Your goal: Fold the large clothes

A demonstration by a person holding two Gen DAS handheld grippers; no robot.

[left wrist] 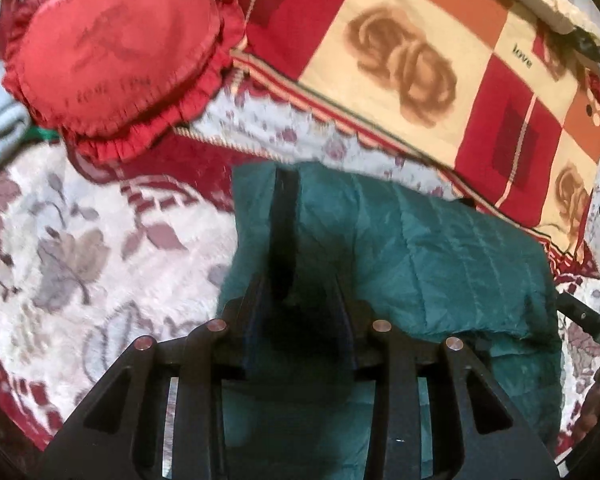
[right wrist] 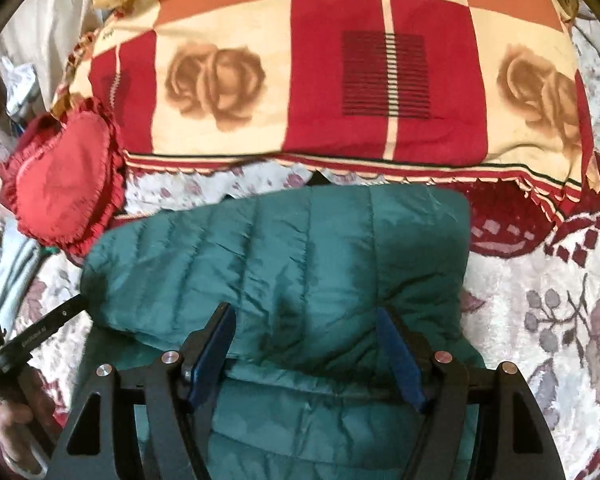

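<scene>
- The right gripper [right wrist: 306,344] has its blue-padded fingers [right wrist: 212,354] spread wide over a bulge of the teal quilted jacket [right wrist: 284,264]; the pads do not visibly press it.
- The left gripper [left wrist: 300,280] has its fingers [left wrist: 282,216] a narrow gap apart above the jacket's [left wrist: 420,248] left part; whether they pinch fabric I cannot tell.
- The jacket lies folded on the floral bedspread [right wrist: 540,280], near a patchwork pillow [right wrist: 320,80].
- Only the right view shows a hand [right wrist: 16,432] on the other gripper's handle, at far left.
- The left view shows the red heart cushion [left wrist: 116,48] closer.

Teal quilted jacket [right wrist: 284,264], red heart cushion [left wrist: 116,52], floral bedspread [left wrist: 80,240]
</scene>
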